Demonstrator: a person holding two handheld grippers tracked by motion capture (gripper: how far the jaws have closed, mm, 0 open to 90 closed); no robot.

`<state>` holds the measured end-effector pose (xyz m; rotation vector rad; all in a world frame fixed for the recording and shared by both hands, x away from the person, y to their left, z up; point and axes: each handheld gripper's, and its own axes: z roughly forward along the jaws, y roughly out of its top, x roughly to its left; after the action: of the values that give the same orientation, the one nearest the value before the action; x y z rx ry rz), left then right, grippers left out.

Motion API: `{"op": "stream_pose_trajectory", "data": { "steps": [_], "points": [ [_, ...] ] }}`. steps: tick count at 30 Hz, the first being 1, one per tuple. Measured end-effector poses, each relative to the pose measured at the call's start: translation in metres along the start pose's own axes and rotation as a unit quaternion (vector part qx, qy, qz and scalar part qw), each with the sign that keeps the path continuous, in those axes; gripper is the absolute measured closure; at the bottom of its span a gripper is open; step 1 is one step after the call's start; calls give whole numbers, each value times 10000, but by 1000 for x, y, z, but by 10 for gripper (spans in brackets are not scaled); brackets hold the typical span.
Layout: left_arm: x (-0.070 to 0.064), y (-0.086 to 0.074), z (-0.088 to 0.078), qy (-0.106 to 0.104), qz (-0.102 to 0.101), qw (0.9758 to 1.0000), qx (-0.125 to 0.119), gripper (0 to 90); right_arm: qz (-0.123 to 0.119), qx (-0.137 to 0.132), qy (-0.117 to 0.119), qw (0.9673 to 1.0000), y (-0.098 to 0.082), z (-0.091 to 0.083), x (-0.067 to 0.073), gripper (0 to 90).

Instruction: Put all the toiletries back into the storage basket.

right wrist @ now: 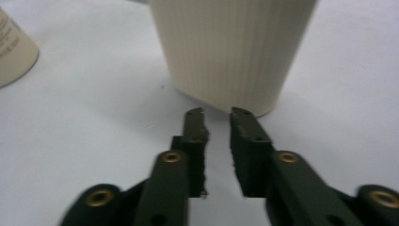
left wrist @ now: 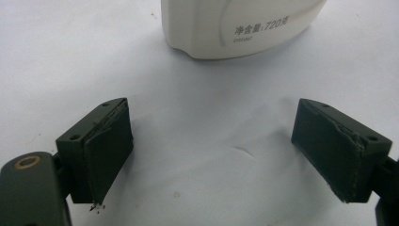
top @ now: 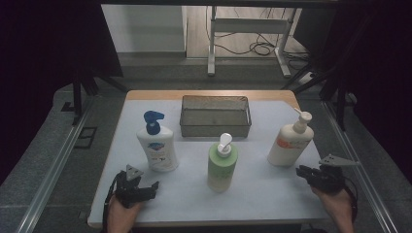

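While the three pump bottles stand upright on the worktop, nothing has yet been placed in the mesh basket (top: 215, 116) near the far edge, so the work is judged barely begun. The left gripper (left wrist: 211, 150) is spread wide and empty near the front left corner, before the blue-pump bottle (top: 156, 143) (its label reads "720"). The right gripper (right wrist: 217, 117) is nearly pressed together, pinching nothing, just before the cream bottle (right wrist: 233, 47) toward the right edge. The green bottle (top: 222, 167) is left untouched mid-worktop.
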<state>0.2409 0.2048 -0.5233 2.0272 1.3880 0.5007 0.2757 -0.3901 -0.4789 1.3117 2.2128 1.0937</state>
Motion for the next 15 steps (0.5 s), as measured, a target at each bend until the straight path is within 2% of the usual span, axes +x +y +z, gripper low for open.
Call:
{"op": "stream_pose_trajectory", "data": {
  "steps": [1,5,15],
  "points": [
    [0,0,0,0,0,10000,0,126,0,0,0,10000,0,0,0,780],
    [0,0,0,1,-1,10000,-4,126,75,-74,-52,9999,7,-5,-14,895],
    [0,0,0,1,-3,10000,-7,126,192,-78,-232,9995,22,3,-32,897]
  ]
}}
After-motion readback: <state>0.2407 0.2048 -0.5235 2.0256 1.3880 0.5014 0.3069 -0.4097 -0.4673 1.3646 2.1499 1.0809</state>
